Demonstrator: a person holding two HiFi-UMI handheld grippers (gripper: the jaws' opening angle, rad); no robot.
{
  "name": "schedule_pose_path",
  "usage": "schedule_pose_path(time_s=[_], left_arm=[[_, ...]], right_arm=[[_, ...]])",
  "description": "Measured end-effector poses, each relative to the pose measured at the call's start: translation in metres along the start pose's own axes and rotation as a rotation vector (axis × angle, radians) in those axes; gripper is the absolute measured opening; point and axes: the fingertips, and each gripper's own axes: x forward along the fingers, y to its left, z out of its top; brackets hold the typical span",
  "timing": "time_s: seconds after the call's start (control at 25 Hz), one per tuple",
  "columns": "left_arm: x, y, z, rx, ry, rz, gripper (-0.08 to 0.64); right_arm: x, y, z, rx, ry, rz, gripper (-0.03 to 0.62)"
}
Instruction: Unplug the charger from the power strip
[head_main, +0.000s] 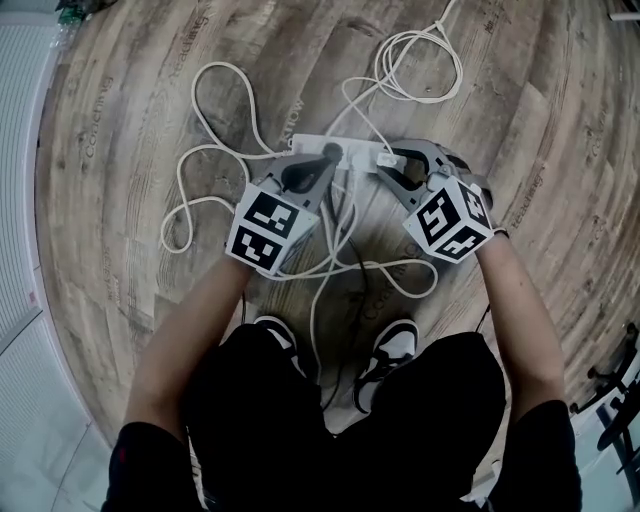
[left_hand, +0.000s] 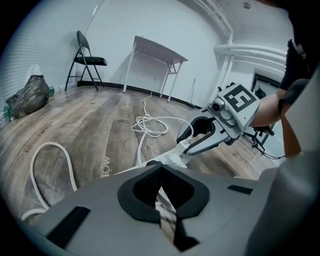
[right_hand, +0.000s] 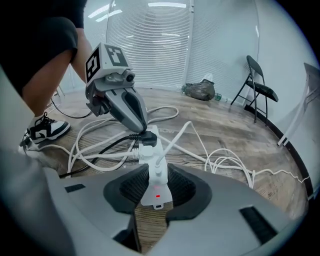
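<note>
Reaching down to the wood floor (head_main: 150, 120), you have both tools at the strip (right_hand: 156, 196). Your right gripper (right_hand: 153, 187) stands fairly wide and straddles the strip's end, the one with the red light. Its pads look to sit against both sides. The charger (right_hand: 155, 167), small and white, is plugged in just past those pads, and its thin cable rises away to the right. Your left gripper (right_hand: 140, 129) has its jaws all but together with nothing between them, tips resting on the black plug (right_hand: 145, 138) further along the strip. White cords (left_hand: 50, 145) loop loosely over the floor around it.
</note>
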Motion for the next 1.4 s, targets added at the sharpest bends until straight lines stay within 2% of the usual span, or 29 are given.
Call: schedule_pose_path(time_s=[0.28, 0.4, 0.56, 0.68, 0.8, 0.92, 1.04, 1.24, 1.4], left_arm=[[0.001, 0.000, 0.002, -0.003, 0.021, -0.004, 0.020], [0.003, -0.001, -0.001, 0.010, 0.030, -0.001, 0.020], [0.002, 0.001, 0.000, -0.009, 0.043, -0.006, 0.020], [-0.012, 0.009, 0.021, -0.027, -0.006, 0.006, 0.019], [-0.039, 0.016, 0.056, -0.001, -0.064, 0.026, 0.020], [-0.068, 0.020, 0.093, 0.020, -0.096, 0.060, 0.020], [-0.103, 0.017, 0.134, 0.006, -0.133, 0.102, 0.020], [-0.181, -0.011, 0.204, -0.043, -0.184, 0.139, 0.019], [-0.256, -0.047, 0.255, -0.036, -0.198, 0.165, 0.018]], right_arm=[[-0.002, 0.003, 0.004, -0.106, 0.009, -0.004, 0.109], [-0.004, 0.003, 0.006, -0.095, -0.008, 0.009, 0.109], [-0.020, -0.007, 0.021, -0.048, -0.069, -0.011, 0.109], [-0.040, -0.015, 0.035, 0.050, -0.143, -0.021, 0.109], [-0.069, -0.025, 0.051, 0.162, -0.215, -0.041, 0.109], [-0.108, -0.042, 0.071, 0.301, -0.298, -0.077, 0.109], [-0.153, -0.064, 0.092, 0.458, -0.378, -0.132, 0.109], [-0.245, -0.092, 0.131, 0.762, -0.517, -0.220, 0.109], [-0.325, -0.091, 0.171, 0.877, -0.567, -0.257, 0.109]])
